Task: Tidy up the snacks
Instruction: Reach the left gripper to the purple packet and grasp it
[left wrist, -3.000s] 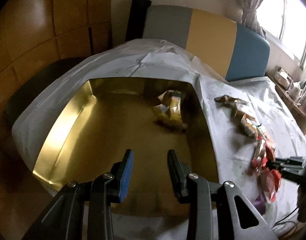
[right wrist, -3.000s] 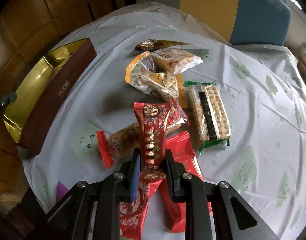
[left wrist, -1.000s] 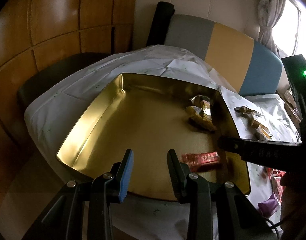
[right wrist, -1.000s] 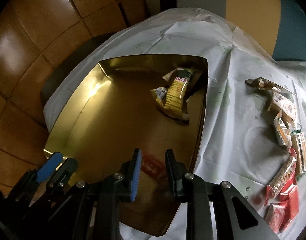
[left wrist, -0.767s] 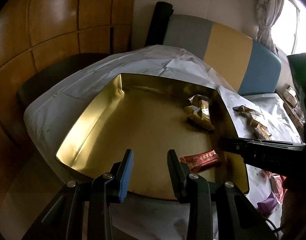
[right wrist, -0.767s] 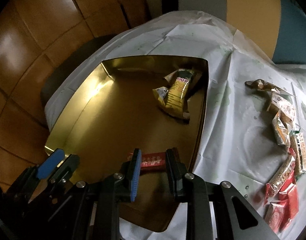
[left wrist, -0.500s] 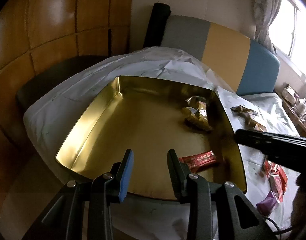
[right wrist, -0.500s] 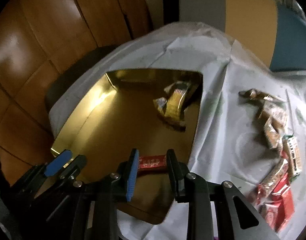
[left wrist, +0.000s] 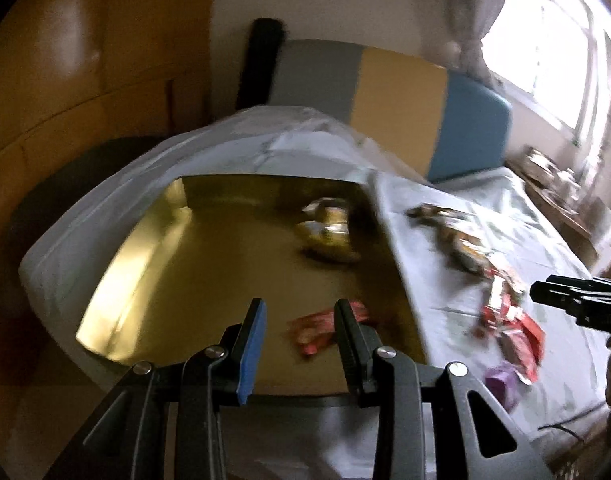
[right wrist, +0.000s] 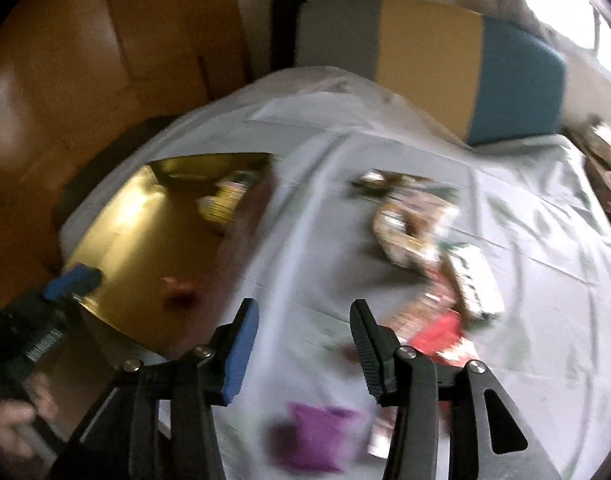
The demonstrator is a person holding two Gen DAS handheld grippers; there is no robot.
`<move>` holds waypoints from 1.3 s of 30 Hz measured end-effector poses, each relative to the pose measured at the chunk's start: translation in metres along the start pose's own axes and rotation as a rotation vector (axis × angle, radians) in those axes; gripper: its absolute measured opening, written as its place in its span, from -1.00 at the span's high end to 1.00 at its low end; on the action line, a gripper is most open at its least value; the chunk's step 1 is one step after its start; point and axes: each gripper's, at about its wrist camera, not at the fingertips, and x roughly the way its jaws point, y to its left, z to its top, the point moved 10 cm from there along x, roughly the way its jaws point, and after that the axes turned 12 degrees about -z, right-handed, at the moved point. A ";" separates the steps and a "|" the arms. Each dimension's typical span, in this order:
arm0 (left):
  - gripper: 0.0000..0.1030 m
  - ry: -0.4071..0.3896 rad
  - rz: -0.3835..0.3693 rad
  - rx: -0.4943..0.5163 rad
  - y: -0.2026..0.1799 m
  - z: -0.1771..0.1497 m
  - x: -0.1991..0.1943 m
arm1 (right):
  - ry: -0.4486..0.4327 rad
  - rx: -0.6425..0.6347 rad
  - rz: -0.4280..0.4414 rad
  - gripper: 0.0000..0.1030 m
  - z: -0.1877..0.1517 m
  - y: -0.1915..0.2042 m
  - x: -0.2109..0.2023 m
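**Between placements: right claw opening over the loose snacks, two packets in the gold tray**

The desk (right wrist: 545,240), draped in a pale printed cloth, carries every object of the task. The gold tray (left wrist: 137,264) sits toward its left side; in the left wrist view its shiny floor holds a yellow packet (left wrist: 329,232) near the far wall and a red packet (left wrist: 313,330) near the front edge, the two well apart. The rest of the floor is bare. To the right of the tray, on the cloth, lies the loose row of snacks (right wrist: 417,232): pale and orange wrappers farthest off, then a green-edged bar (right wrist: 475,280), then red wrappers (right wrist: 445,332) nearest the camera, with a purple packet (right wrist: 309,434) at the front edge. Motion blur hides the finer print.

The left claw (left wrist: 299,332) hangs over the front of the tray, its jaws partly apart and gripping nothing; the red packet seen between them lies on the tray floor below. The right claw (right wrist: 303,332) points down at the cloth just beside the red wrappers, its jaws opening with nothing between them.

Judged step: one transfer is complete and the next pick is beginning. The next move calls for the right claw to settle on a single wrapper, probably a red one, and close across its narrow width without dragging its neighbours
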 end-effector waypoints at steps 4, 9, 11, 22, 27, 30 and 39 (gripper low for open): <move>0.32 0.049 -0.110 0.101 -0.046 -0.002 0.008 | 0.035 0.045 -0.082 -0.12 -0.016 -0.055 -0.001; 0.32 0.219 -0.321 0.219 -0.120 -0.029 0.029 | 0.097 0.101 -0.180 -0.44 -0.033 -0.130 0.007; 0.29 0.294 -0.390 0.228 -0.139 -0.045 0.038 | 0.121 0.114 -0.200 -0.54 -0.039 -0.154 0.013; -0.34 0.514 -0.424 0.148 -0.193 -0.096 0.087 | 0.155 0.337 -0.217 -0.54 -0.054 -0.215 0.042; -0.14 0.503 -0.320 0.163 -0.193 -0.102 0.110 | 0.138 0.320 -0.192 -0.54 -0.052 -0.207 0.035; 0.15 0.475 -0.294 0.203 -0.186 -0.096 0.113 | 0.128 0.316 -0.190 -0.54 -0.052 -0.204 0.034; 0.20 0.393 -0.280 0.262 -0.162 -0.091 0.112 | 0.126 0.268 -0.135 -0.49 -0.050 -0.186 0.033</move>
